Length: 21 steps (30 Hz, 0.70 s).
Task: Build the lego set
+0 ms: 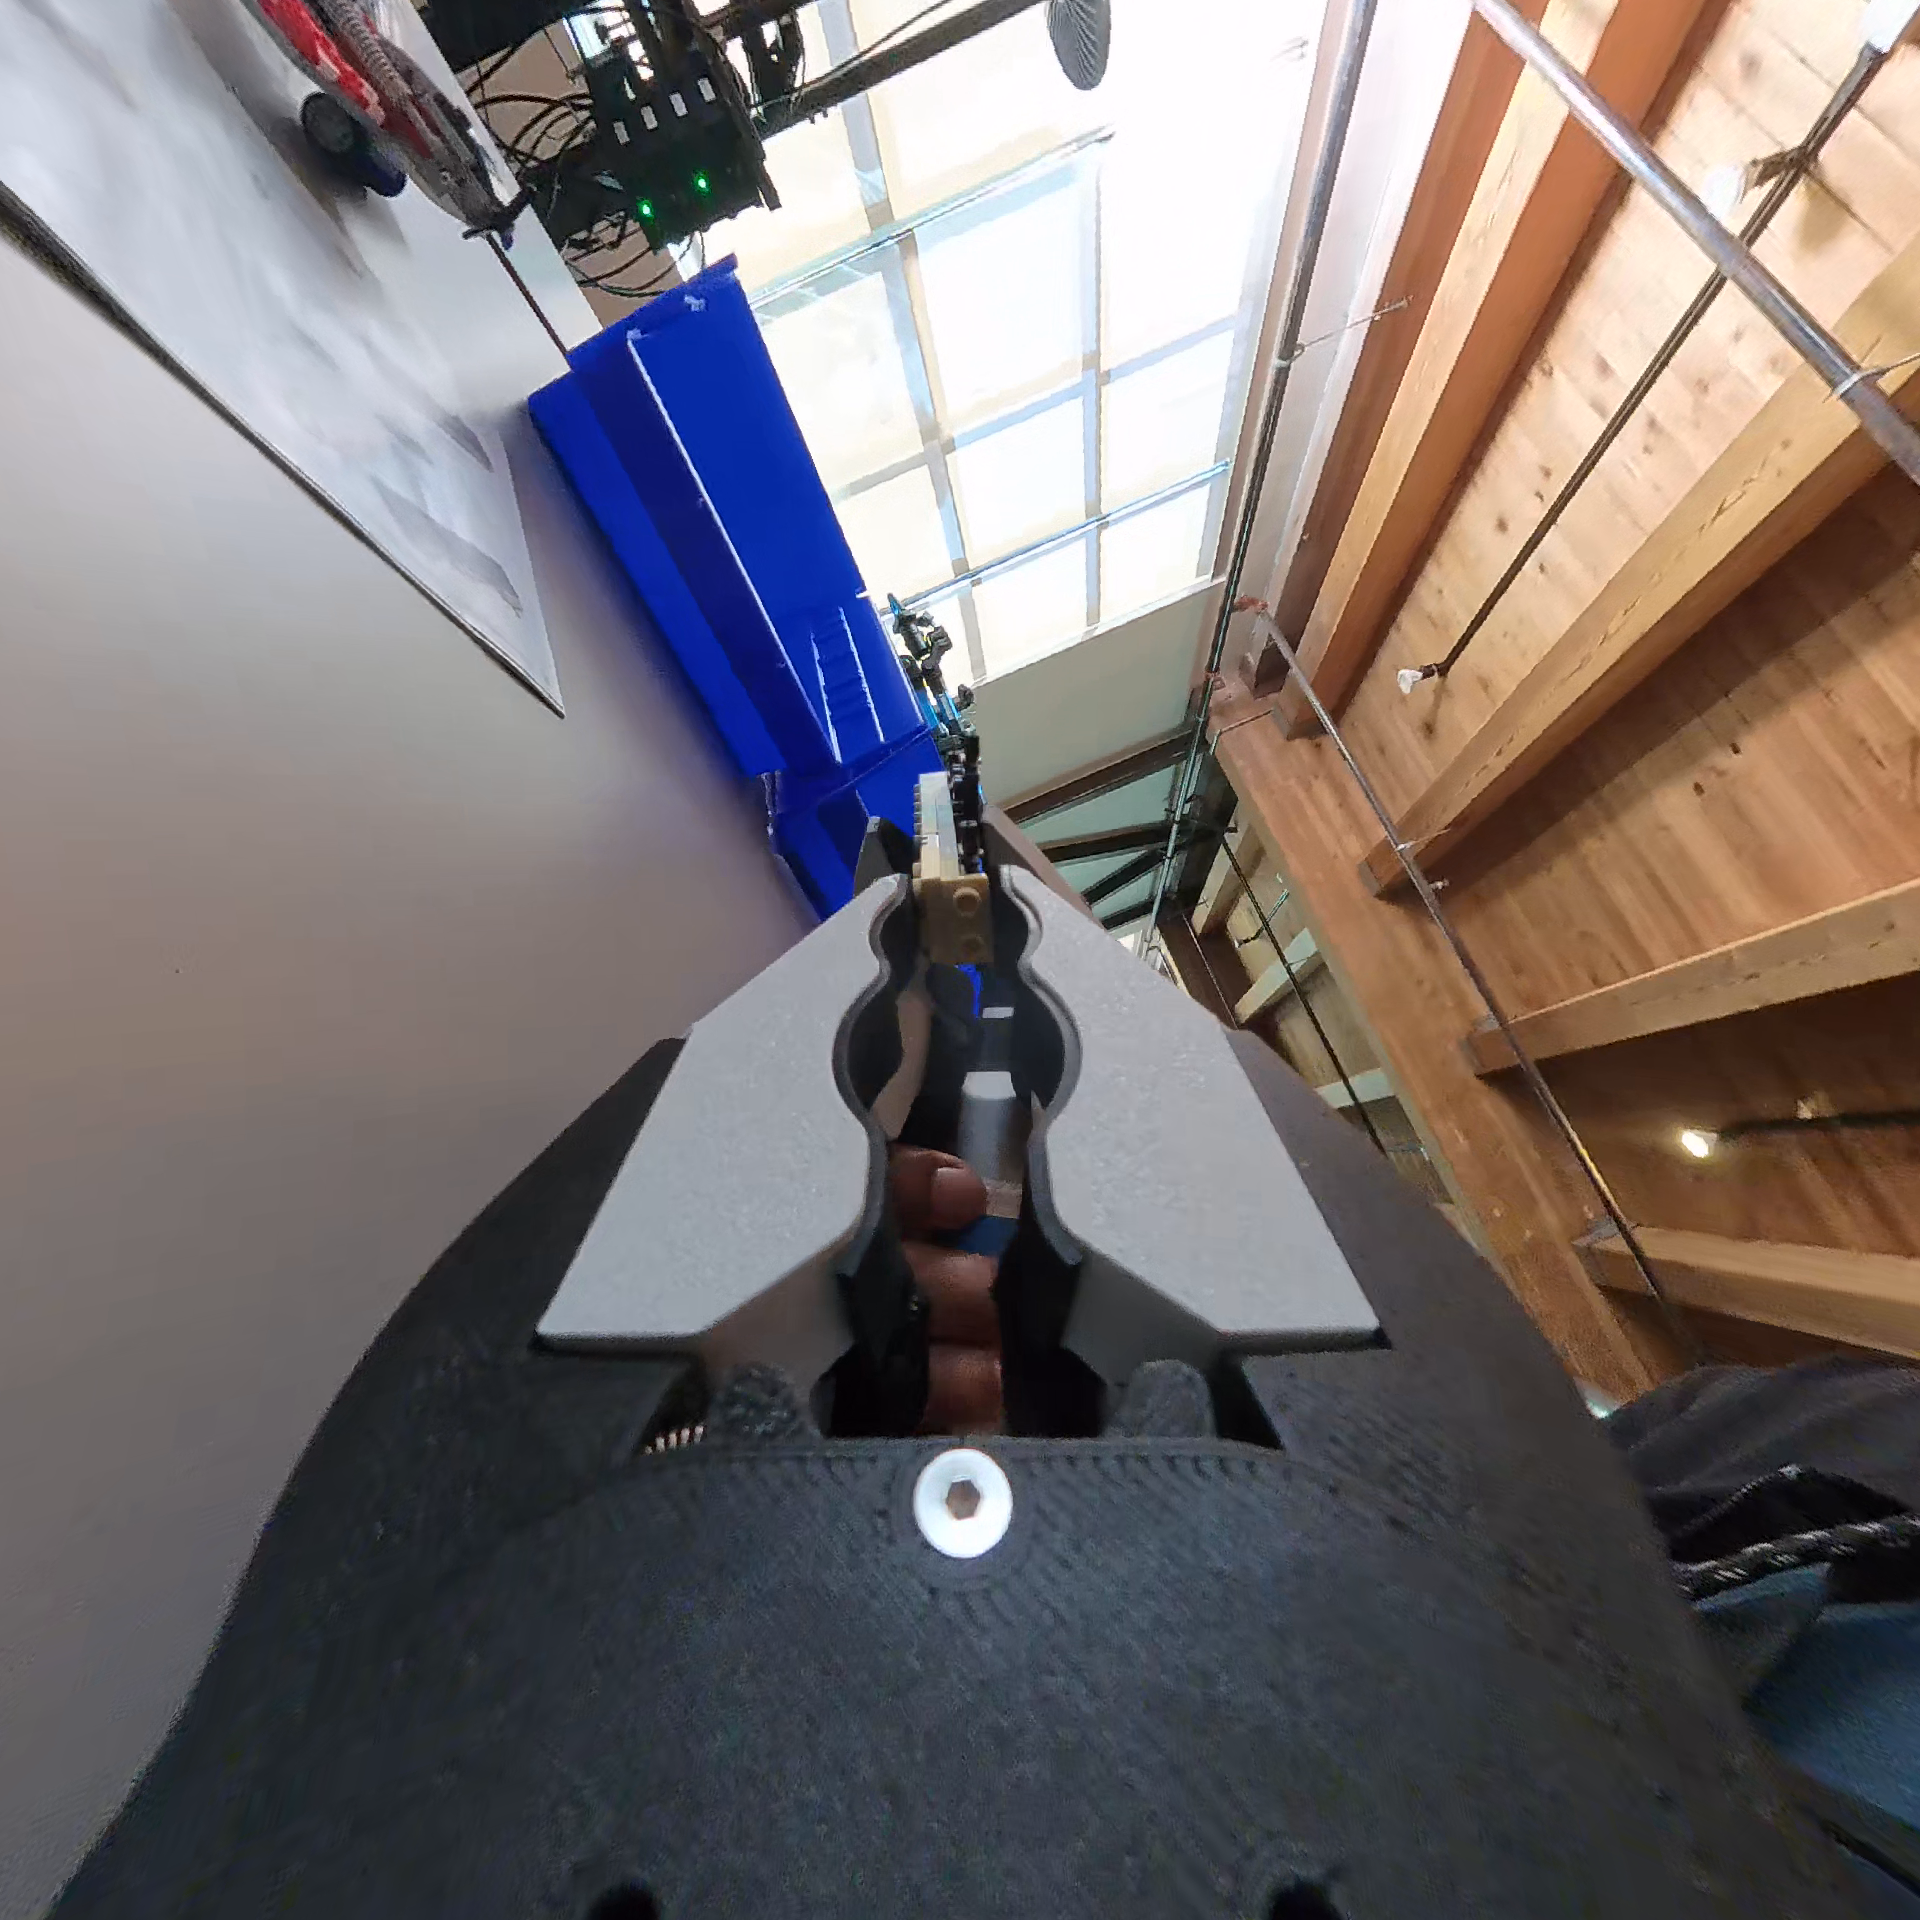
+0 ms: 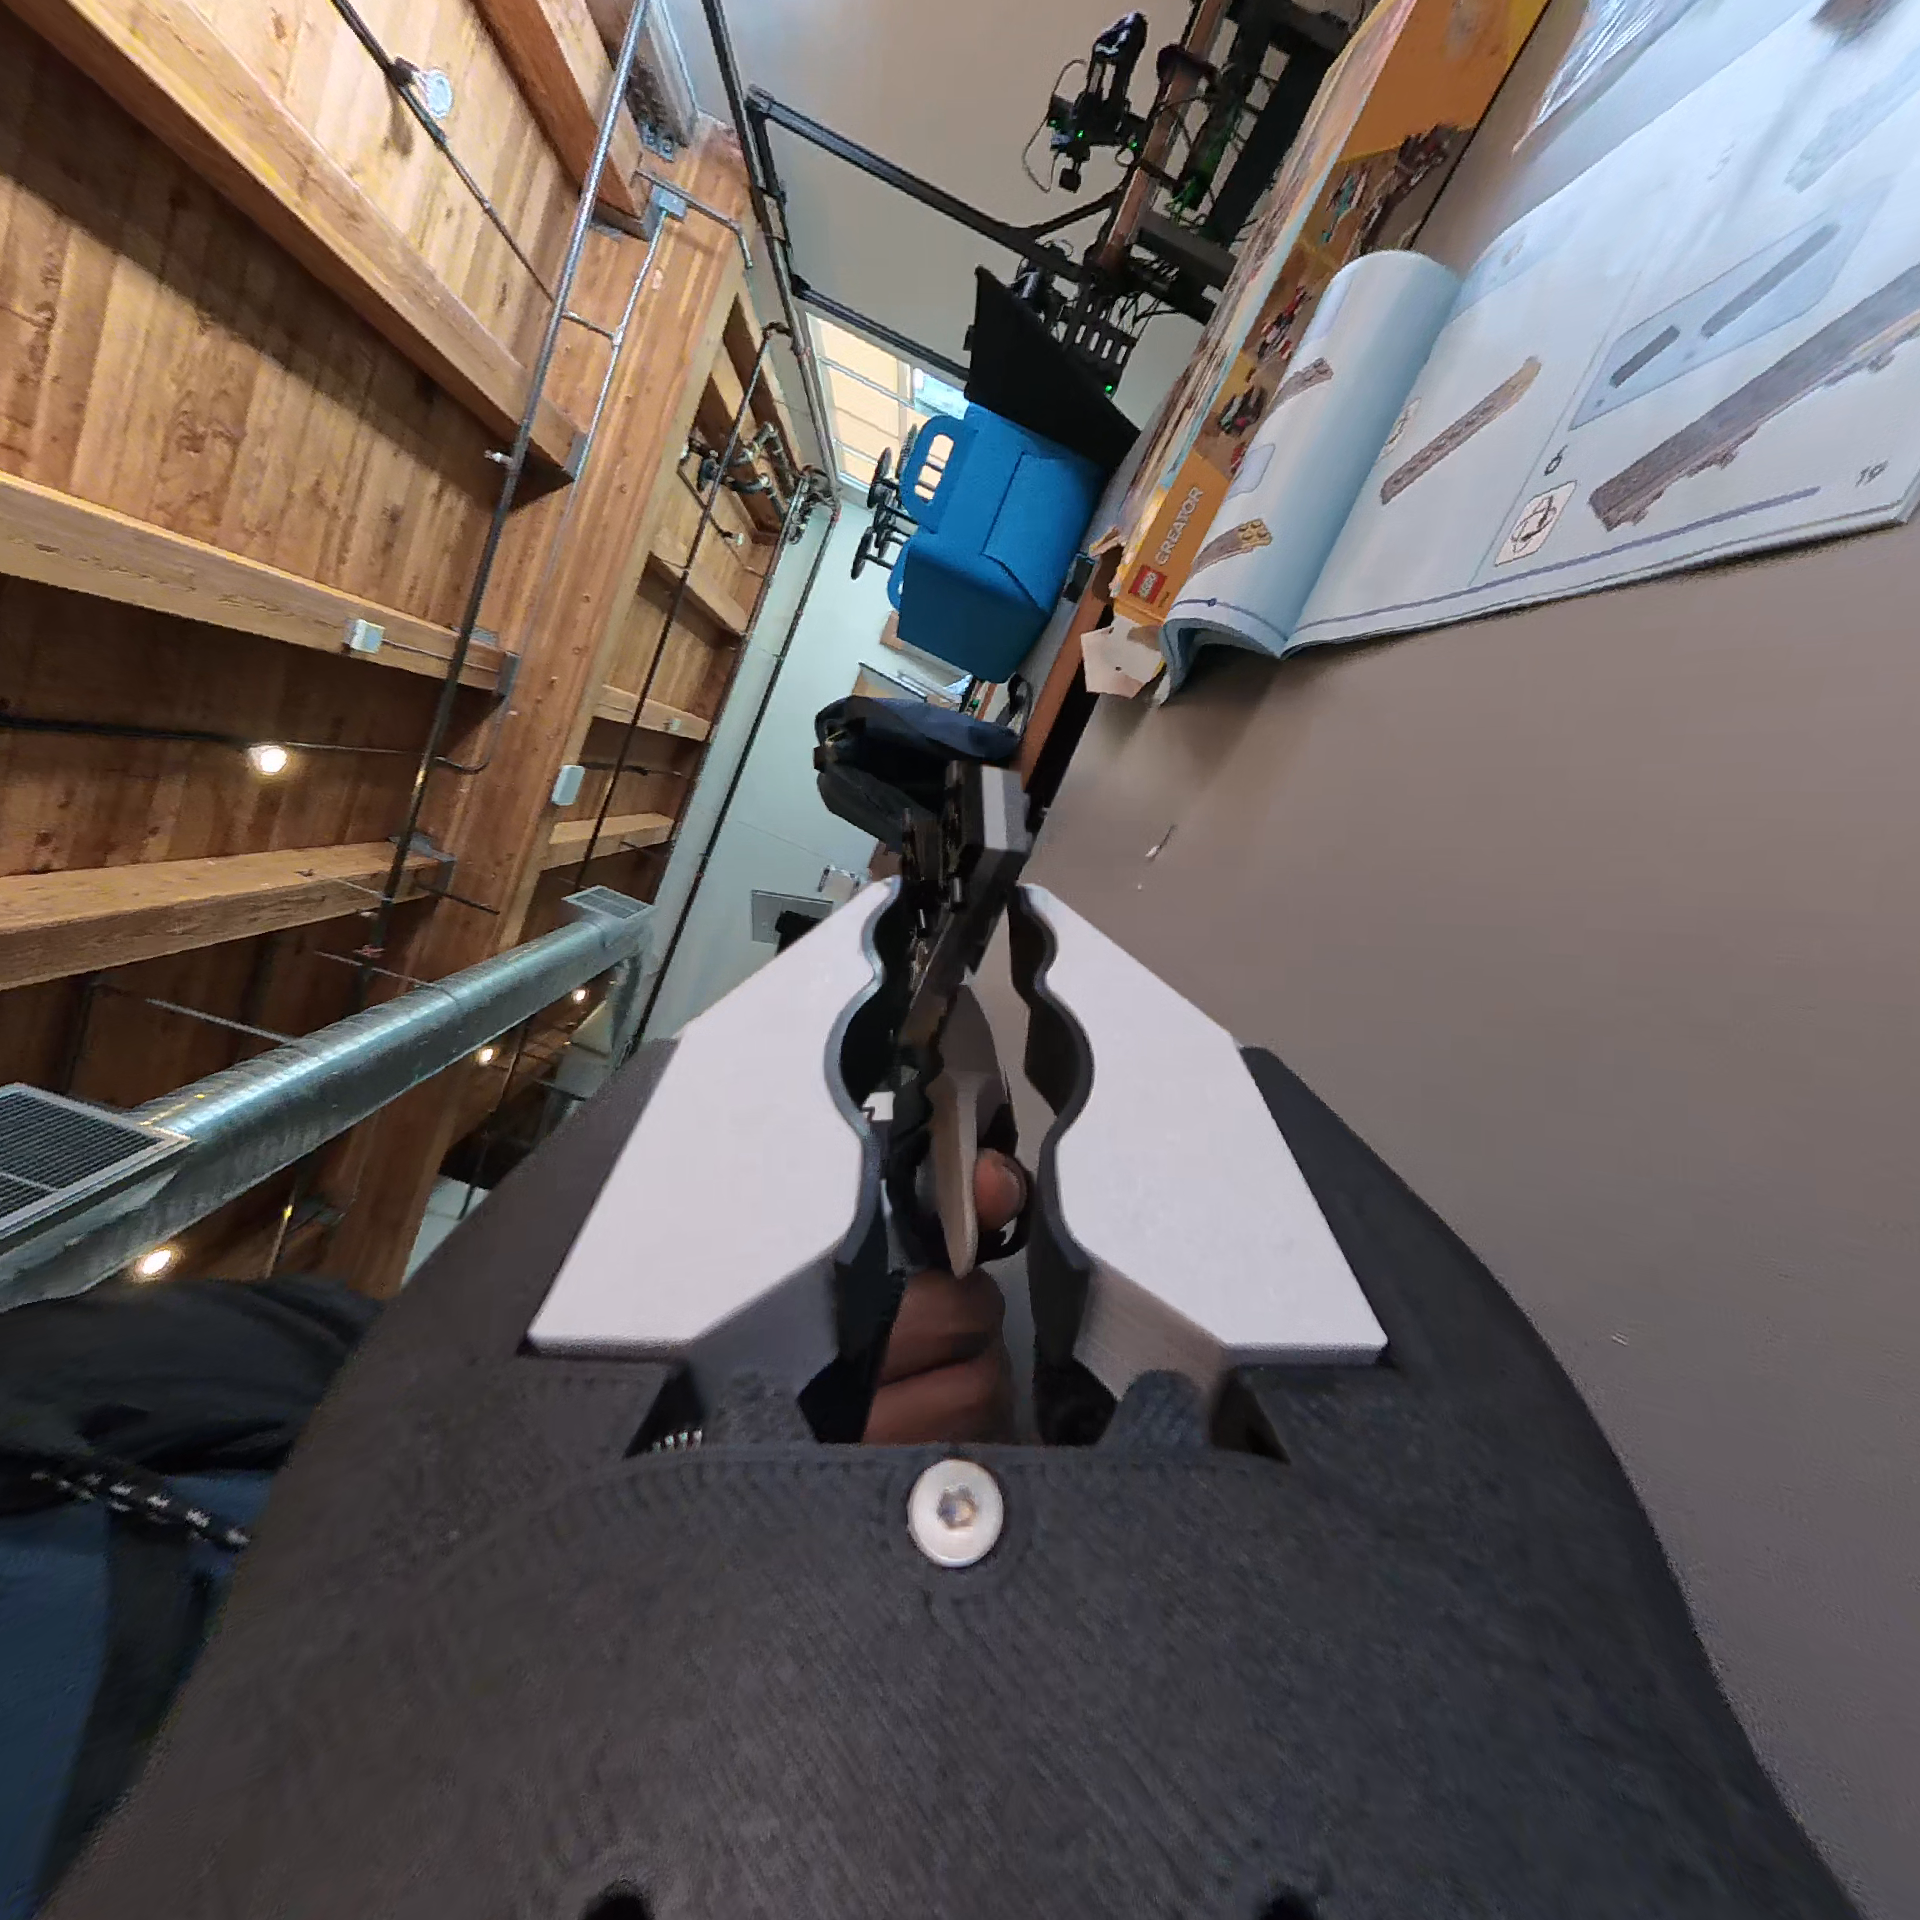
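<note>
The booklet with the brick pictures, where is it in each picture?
Left wrist view: the booklet lies on the grey table, upper left, blurred, beside the blue bin.
Right wrist view: the booklet lies open on the table, upper right, next to the set's box.
Shared landmark: the wooden ceiling beams, on the right in the left wrist view and on the left in the right wrist view.
</note>
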Motion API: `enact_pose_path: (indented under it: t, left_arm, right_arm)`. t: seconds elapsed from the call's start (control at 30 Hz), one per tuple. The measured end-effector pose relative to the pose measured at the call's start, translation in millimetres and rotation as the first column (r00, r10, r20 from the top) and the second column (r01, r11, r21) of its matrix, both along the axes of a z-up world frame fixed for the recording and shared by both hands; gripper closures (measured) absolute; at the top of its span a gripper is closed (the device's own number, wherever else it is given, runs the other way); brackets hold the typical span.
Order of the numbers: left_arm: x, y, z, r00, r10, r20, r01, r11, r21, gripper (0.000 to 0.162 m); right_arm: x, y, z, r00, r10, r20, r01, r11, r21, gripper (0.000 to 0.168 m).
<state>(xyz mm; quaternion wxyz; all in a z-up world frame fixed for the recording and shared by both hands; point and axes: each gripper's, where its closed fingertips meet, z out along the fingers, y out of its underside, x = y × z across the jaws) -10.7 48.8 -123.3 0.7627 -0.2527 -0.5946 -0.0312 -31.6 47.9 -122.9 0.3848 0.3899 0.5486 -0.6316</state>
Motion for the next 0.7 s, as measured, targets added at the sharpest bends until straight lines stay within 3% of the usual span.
enact_pose_path:
  t: [0.7]
  left_arm:
    - [-0.6,-6.0,1.3,1.0,0.017,-0.003,-0.017,1.0,0.02,0.15]
  right_arm:
    - [3.4,-0.9,1.7,1.0,0.018,0.002,-0.018,1.0,-0.024,0.154]
